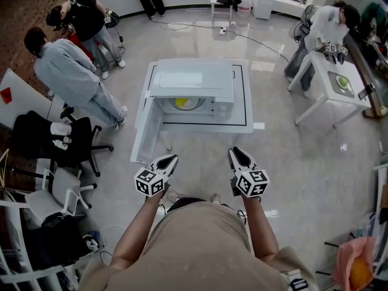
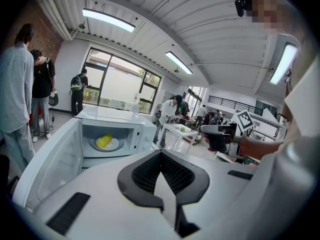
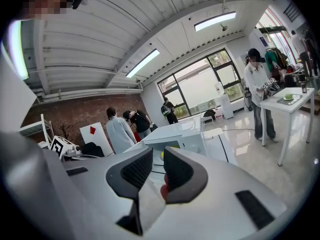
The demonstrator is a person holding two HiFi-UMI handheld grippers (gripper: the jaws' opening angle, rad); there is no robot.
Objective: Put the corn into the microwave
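The left claw (image 1: 172,159) is clenched on nothing; the right claw (image 1: 234,152) stands a narrow gap apart, also empty. Well ahead of both, the yellow corn cob (image 2: 104,141) already lies on the round white plate (image 2: 116,145) inside the white box-shaped microwave (image 1: 191,77). Its door (image 2: 52,159) stands open, so any further reach should, I judge, keep clear of it.

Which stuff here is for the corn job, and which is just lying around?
For the job: corn, already inside; microwave, door open; left gripper; right gripper.
Just lying around: black office chair; white side table.
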